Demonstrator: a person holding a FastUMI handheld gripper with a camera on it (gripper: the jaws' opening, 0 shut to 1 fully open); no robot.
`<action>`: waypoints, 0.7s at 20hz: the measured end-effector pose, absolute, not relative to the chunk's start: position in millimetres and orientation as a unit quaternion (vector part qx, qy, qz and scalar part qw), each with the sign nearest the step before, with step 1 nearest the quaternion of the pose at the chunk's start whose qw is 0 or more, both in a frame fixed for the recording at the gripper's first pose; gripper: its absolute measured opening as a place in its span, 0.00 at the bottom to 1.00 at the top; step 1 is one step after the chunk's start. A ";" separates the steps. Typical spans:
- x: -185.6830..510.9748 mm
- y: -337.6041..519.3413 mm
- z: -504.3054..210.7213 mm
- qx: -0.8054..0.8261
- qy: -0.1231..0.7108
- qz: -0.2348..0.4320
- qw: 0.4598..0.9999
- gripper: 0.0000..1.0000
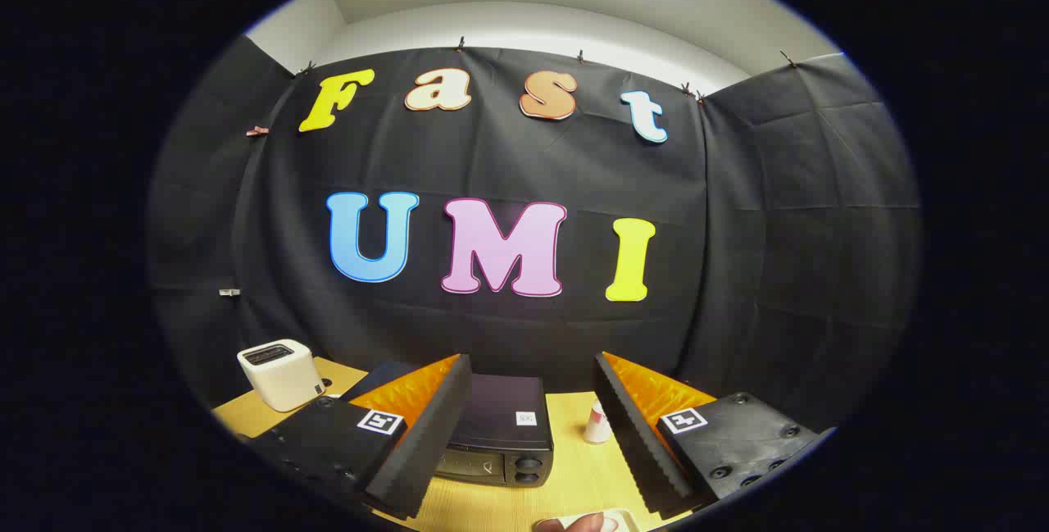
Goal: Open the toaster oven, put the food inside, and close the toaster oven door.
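Pale wood-grain table (pixel 574 475) held a boxy black toaster oven (pixel 500 429) just ahead, between the gripper (pixel 533 425) fingers, which stood apart, ridged black foam pads (pixel 426 434) holding nothing; a white rounded toaster (pixel 280 374) sat beyond.

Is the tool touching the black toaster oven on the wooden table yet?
Apart. In the gripper view the tool hangs open above the table; the black toaster oven sits beyond and below the fingers, with table surface visible between them.
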State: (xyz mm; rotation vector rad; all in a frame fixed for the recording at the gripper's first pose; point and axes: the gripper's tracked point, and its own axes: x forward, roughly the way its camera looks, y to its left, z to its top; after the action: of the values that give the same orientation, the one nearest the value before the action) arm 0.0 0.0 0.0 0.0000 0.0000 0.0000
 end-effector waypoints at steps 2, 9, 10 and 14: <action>0.5 -0.2 -0.7 -0.003 0.000 -0.001 1.000 0.98; -2.2 -0.6 -3.5 0.000 0.001 -0.001 1.000 0.98; -2.8 -1.5 -4.0 0.001 0.001 -0.003 1.000 0.98; -2.2 -0.8 -5.9 0.001 0.003 -0.005 1.000 0.98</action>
State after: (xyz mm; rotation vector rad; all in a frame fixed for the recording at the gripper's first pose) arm -2.2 -0.8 -5.9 0.0024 0.0070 -0.0109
